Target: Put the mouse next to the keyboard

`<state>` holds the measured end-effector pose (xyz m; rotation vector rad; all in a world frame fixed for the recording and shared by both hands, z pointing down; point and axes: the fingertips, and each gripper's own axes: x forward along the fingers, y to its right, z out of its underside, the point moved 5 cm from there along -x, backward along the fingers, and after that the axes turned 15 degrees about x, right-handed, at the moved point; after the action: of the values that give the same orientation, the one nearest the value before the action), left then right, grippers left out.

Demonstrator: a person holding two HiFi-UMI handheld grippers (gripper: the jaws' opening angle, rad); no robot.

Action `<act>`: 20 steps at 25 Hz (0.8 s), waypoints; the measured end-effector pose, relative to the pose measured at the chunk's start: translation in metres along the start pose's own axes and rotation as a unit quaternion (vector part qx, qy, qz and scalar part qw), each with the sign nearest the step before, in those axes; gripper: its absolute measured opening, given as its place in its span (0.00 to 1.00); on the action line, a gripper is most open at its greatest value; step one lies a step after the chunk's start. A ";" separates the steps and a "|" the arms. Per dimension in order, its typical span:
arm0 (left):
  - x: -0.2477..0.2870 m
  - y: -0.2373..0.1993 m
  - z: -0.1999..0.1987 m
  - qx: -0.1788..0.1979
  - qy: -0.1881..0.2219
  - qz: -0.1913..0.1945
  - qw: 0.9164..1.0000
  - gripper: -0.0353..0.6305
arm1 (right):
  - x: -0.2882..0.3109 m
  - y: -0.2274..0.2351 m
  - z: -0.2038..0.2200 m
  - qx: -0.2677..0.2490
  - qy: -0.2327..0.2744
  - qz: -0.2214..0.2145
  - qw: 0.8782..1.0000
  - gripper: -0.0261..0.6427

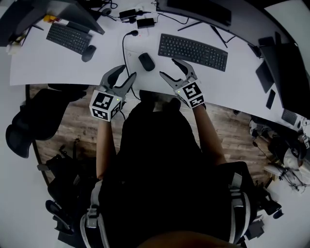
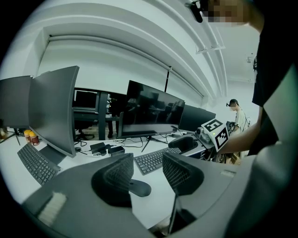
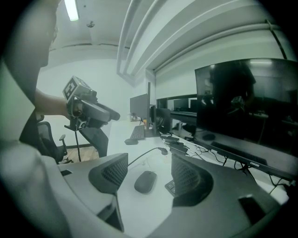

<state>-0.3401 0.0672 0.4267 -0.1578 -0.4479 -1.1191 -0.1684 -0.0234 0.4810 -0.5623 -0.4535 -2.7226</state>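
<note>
A dark mouse (image 1: 147, 61) lies on the white desk (image 1: 58, 68), a short way left of the black keyboard (image 1: 193, 51). My left gripper (image 1: 127, 73) hovers just left of the mouse near the desk's front edge, open and empty. My right gripper (image 1: 168, 68) is just right of the mouse, in front of the keyboard, also open. In the left gripper view the mouse (image 2: 139, 188) shows past the open jaws of the left gripper (image 2: 148, 169), with the keyboard (image 2: 156, 159) behind. In the right gripper view the mouse (image 3: 145, 181) lies beyond the spread jaws of the right gripper (image 3: 149, 172).
A second keyboard (image 1: 68, 37) and mouse (image 1: 88, 52) sit at the far left. A cable (image 1: 124, 48) runs from the back, past power bricks (image 1: 138, 19). Monitors (image 1: 193, 7) line the rear edge. Flat dark devices (image 1: 265, 72) lie at the right; an office chair (image 1: 29, 121) stands left.
</note>
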 end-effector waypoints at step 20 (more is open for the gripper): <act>-0.002 -0.036 0.019 0.002 -0.016 0.024 1.000 0.35 | 0.050 -0.010 -0.002 0.021 -0.004 0.006 1.000 0.48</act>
<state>-0.3780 0.0593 0.4390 -0.1826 -0.4731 -1.0688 -0.2167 -0.0277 0.4981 -0.5642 -0.5065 -2.6931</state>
